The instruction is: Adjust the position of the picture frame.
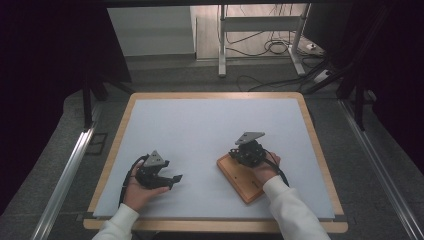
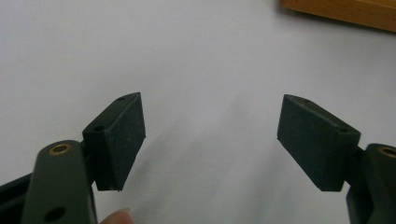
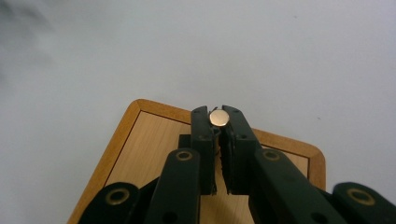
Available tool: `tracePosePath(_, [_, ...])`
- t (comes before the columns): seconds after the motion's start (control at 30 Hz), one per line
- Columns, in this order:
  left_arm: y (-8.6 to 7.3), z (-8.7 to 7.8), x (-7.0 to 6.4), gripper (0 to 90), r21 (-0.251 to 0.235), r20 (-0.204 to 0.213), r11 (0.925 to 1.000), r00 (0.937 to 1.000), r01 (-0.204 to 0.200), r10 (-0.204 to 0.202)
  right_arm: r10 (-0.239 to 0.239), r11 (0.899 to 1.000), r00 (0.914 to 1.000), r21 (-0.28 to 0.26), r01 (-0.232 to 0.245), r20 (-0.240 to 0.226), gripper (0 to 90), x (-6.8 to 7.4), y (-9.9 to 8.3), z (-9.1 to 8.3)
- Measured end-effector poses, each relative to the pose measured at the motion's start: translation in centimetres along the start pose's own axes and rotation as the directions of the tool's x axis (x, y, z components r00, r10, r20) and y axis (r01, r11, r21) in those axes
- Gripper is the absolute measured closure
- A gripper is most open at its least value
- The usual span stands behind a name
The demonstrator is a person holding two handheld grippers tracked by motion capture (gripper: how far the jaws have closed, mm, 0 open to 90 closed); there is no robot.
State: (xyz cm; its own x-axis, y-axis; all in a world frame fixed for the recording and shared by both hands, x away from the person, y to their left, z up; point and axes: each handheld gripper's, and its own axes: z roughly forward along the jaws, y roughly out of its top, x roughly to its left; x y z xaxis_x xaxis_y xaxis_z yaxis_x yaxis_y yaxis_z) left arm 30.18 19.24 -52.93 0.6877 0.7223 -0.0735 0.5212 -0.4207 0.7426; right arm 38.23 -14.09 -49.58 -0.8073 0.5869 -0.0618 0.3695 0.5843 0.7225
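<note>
A wooden board (image 1: 241,181) with a darker rim lies on the white mat (image 1: 210,125) at the right. My right gripper (image 1: 236,154) hovers over the board's far end, held by a hand in a white sleeve. In the right gripper view that gripper (image 3: 218,112) is shut on a small round shiny metal piece (image 3: 219,118) at its tips, above the board (image 3: 149,140). My left gripper (image 1: 175,181) rests low over the mat at the left. Its jaws stand wide apart in the left gripper view (image 2: 210,121), with only bare mat between them and a corner of the board (image 2: 345,11) beyond.
The mat covers a wooden-edged table (image 1: 215,95). Beyond the far edge are a grey floor, metal frame legs (image 1: 222,45) and loose cables (image 1: 275,47). Dark curtains stand on both sides.
</note>
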Motion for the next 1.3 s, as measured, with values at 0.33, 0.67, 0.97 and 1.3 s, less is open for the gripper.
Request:
tracePosePath(0.33, [0.0, -0.2, 0.1, 23.0, -0.006, -0.005, 1.0000, 1.0000, 0.002, -0.002, -0.029, 0.999, 0.9967, -0.030, 0.027, -0.076, 85.3, 3.0, 2.3, 1.2])
tracePosePath(0.67, [-0.2, -0.3, 0.3, 23.0, -0.015, -0.010, 0.9998, 0.9998, 0.015, -0.015, -0.087, 0.996, 0.9896, 0.003, 0.088, -0.114, 85.2, 5.9, 4.2, 4.7])
tracePosePath(0.97, [-0.2, -0.2, 0.2, 23.0, -0.009, -0.012, 0.9999, 0.9999, 0.006, -0.006, -0.049, 0.999, 0.9896, -0.014, 0.047, -0.136, 60.0, 5.3, 3.9, 4.9])
tracePosePath(1.3, [-0.2, -0.1, 0.0, 22.9, 0.003, -0.014, 0.9999, 0.9998, -0.016, 0.016, 0.022, 0.997, 0.9980, -0.078, -0.027, -0.060, 44.5, 3.1, 1.9, 0.0])
